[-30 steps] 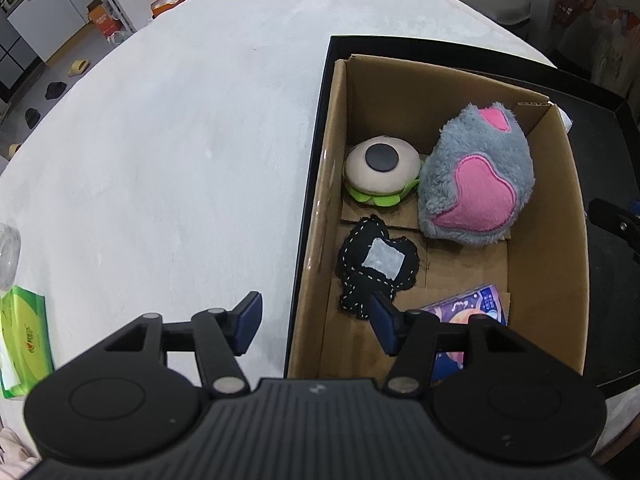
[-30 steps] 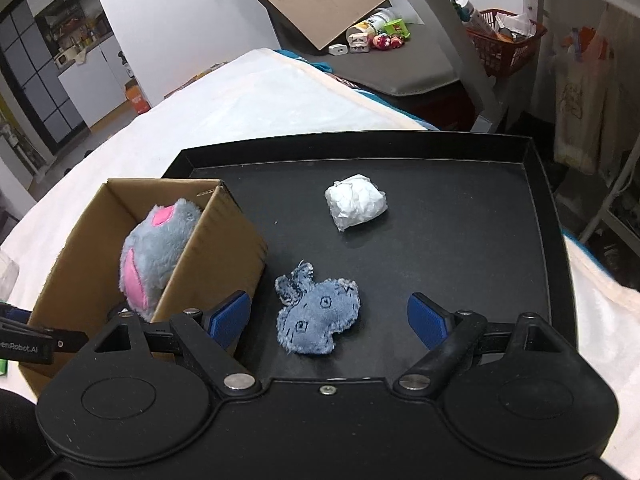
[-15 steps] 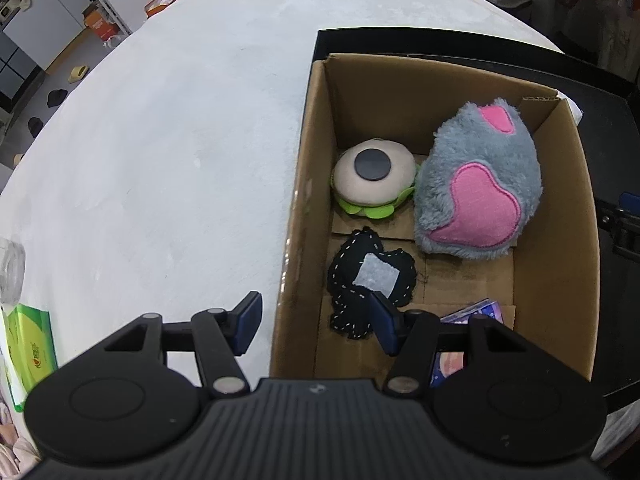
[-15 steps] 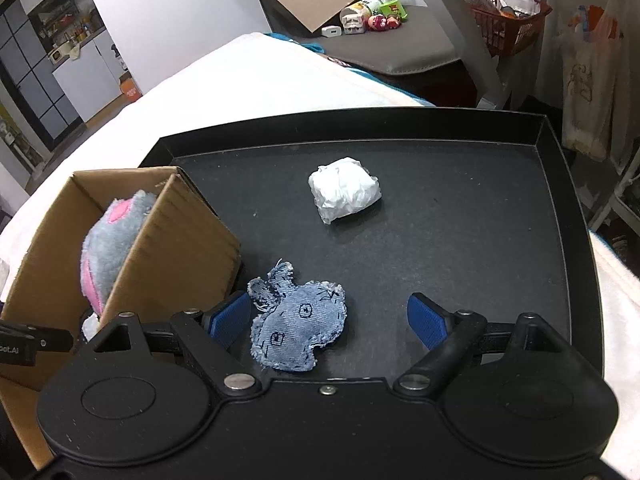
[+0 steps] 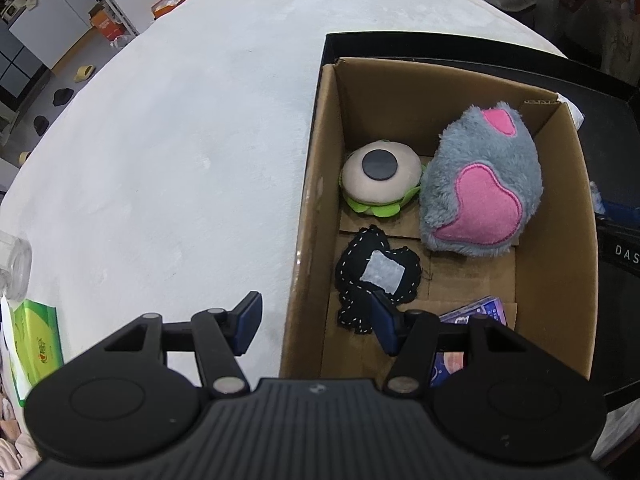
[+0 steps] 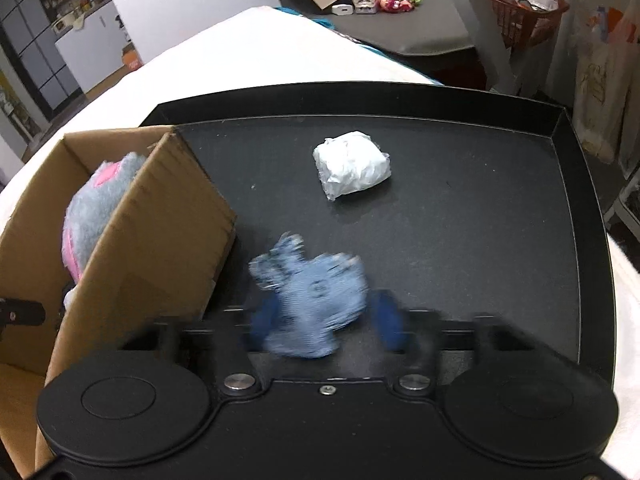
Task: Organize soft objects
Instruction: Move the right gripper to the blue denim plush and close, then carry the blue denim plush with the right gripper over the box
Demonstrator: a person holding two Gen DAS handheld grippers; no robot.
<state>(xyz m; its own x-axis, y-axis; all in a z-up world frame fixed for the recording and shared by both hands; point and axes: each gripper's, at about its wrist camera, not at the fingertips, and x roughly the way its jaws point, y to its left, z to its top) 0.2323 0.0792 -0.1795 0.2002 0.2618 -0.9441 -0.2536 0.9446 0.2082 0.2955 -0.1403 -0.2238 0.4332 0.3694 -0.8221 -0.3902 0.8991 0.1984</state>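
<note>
A cardboard box (image 5: 316, 184) holds a grey and pink plush (image 5: 480, 184), a cream and green round plush (image 5: 380, 184), a black stitched felt piece (image 5: 376, 272) and a purple packet (image 5: 476, 312). My left gripper (image 5: 316, 320) is open, straddling the box's left wall. In the right wrist view the box (image 6: 132, 240) stands on a black tray (image 6: 480, 240). My right gripper (image 6: 324, 320) is blurred, its fingers closing around a blue denim toy (image 6: 312, 292). A white crumpled wad (image 6: 352, 168) lies farther back on the tray.
A green tissue pack (image 5: 36, 340) and a clear jar (image 5: 14, 260) sit at the left edge of the white table (image 5: 180, 140). A dark surface with small items (image 6: 380, 0) and a red basket (image 6: 524, 8) lie beyond the tray.
My right gripper's fingers have moved in from wide open to close around the denim toy. The left gripper shifted slightly over the box wall and stays open.
</note>
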